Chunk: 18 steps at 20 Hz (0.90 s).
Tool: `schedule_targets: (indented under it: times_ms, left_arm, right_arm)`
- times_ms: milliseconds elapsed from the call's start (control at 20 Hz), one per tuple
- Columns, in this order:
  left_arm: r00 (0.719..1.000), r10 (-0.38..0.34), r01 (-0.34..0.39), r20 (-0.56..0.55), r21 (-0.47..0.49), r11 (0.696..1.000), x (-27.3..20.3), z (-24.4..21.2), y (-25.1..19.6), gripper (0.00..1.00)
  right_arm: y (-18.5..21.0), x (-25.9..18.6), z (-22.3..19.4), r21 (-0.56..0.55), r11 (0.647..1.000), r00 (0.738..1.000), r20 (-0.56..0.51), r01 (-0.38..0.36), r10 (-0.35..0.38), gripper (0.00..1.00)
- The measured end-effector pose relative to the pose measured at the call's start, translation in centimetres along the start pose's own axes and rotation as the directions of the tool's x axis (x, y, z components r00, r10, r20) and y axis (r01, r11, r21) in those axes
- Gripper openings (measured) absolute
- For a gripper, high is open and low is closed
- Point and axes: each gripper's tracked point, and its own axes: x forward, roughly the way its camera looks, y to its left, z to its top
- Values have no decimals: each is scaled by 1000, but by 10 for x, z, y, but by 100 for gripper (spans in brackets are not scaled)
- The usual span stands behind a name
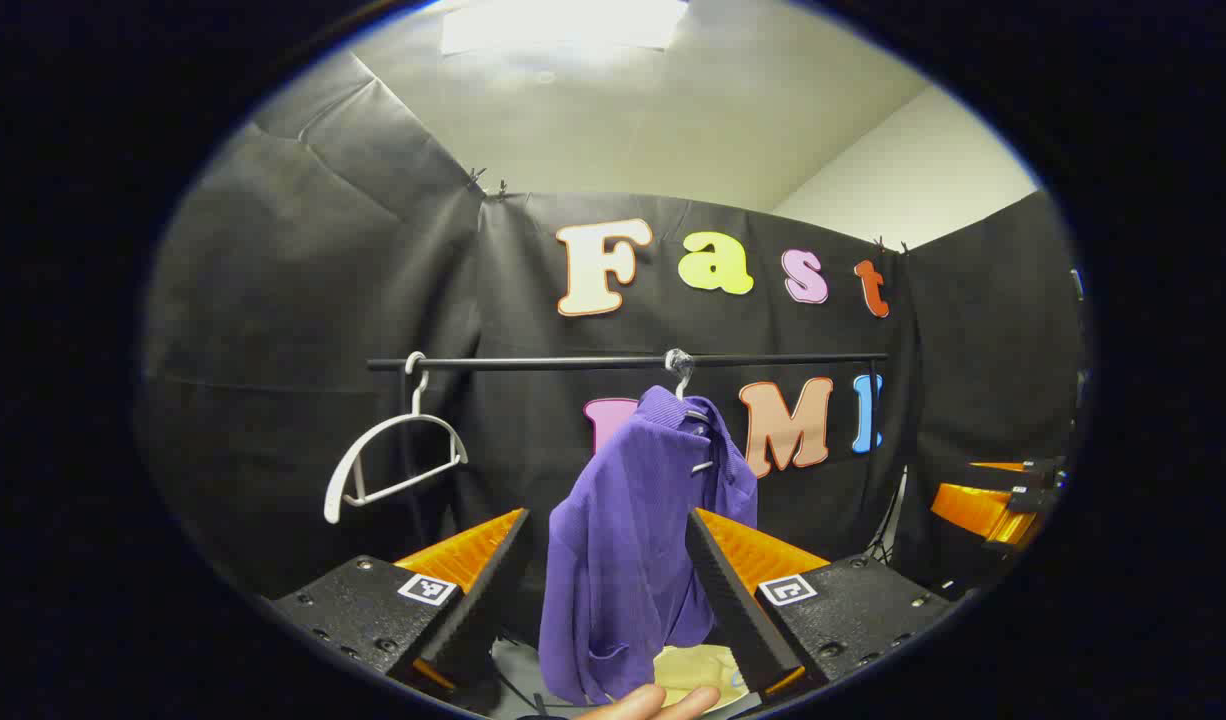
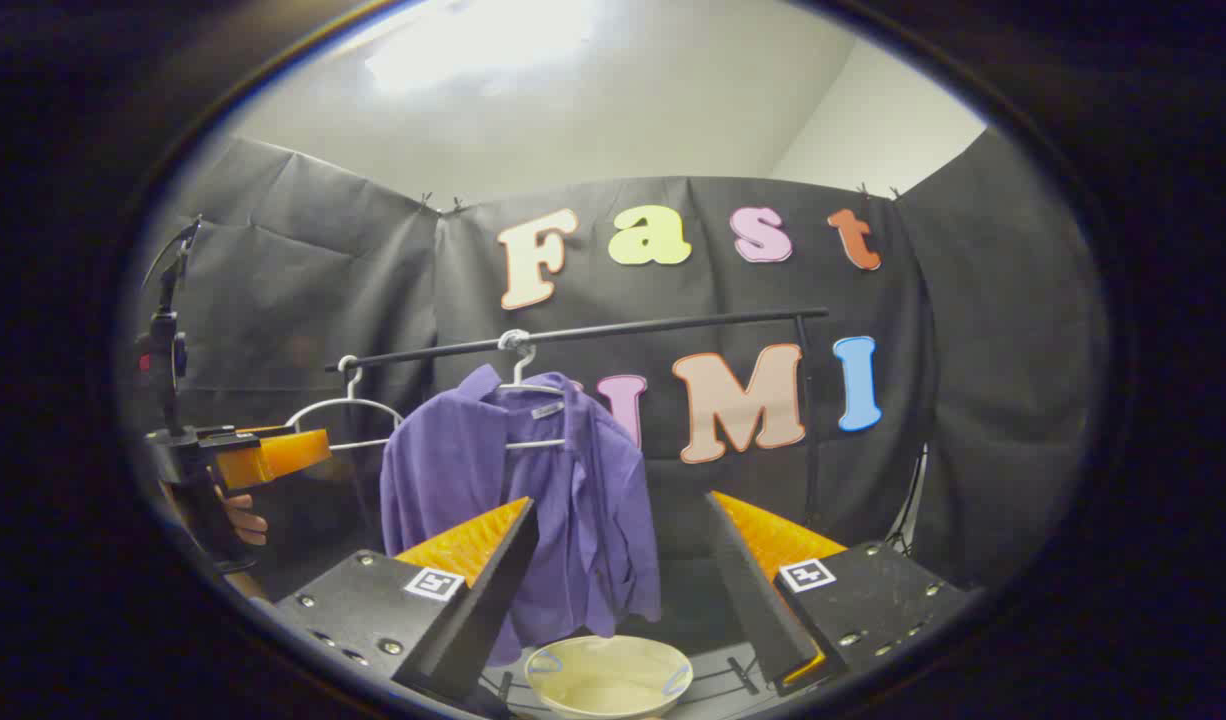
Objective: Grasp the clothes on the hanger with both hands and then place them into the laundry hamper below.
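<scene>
Left claw point(image 1: 608, 560) released, right claw point(image 2: 623, 560) released; purple shirt point(image 2: 518, 500) draped crooked on hanger point(image 2: 528, 395); hamper point(image 2: 608, 675) beneath.

You see a black rail point(image 2: 613, 330) running across the booth and carrying two white hangers. The bare hanger point(image 1: 393, 450) hooks near the rail's left end; the second hanger point(image 2: 525, 385) bears the purple shirt point(image 2: 513, 500). Below the shirt stands the cream hamper point(image 2: 608, 675).

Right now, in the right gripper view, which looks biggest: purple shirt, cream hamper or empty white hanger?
1. purple shirt
2. cream hamper
3. empty white hanger, partly hidden; hamper sits nearer the camera, so its rank is unsure.
</scene>
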Motion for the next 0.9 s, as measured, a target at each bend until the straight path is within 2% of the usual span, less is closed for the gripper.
schedule_targets:
  times_ms: [50, 100, 150, 250, 400, 550, 650, 700, 800, 900]
  left_arm:
    - [1000, -10, 10, 0, 13, 1000, -5, 1, -2, 90]
    - [1000, -24, 24, 2, 31, 999, -10, 2, -6, 89]
    - [999, -33, 33, 6, 52, 998, -13, 1, -10, 90]
    - [999, -29, 27, 35, 58, 998, -17, 5, -12, 92]
    - [998, -31, 30, 62, 10, 999, -21, 3, -24, 96]
    - [996, -26, 28, 80, -28, 999, -15, 1, -29, 95]
    - [997, -50, 52, 56, -36, 998, -9, -8, -39, 95]
    - [997, -64, 65, 39, -39, 997, -5, -12, -45, 94]
    - [996, -86, 87, 14, -59, 994, 2, -19, -55, 92]
    - [995, -99, 99, -5, -77, 992, 9, -26, -61, 92]
  right_arm:
    - [4, -1, 1, -6, 1000, 1000, 1, -7, 7, 100]
    - [10, -1, 3, -6, 1000, 1000, 4, -19, 19, 93]
    - [14, -1, 0, -7, 1000, 1000, 3, -25, 25, 99]
    - [20, -1, -1, -12, 999, 999, 2, -40, 40, 99]
    - [19, 2, 3, -2, 999, 998, 35, -45, 45, 100]
    - [9, 4, -2, -8, 999, 999, 29, -37, 38, 98]
    - [5, 2, -7, -4, 999, 999, 22, -41, 42, 98]
    - [2, 3, -7, 3, 999, 999, 27, -41, 40, 94]
    - [-6, 2, -8, 11, 999, 999, 34, -32, 32, 99]
    - [-10, 1, -9, 4, 999, 999, 33, -37, 37, 98]
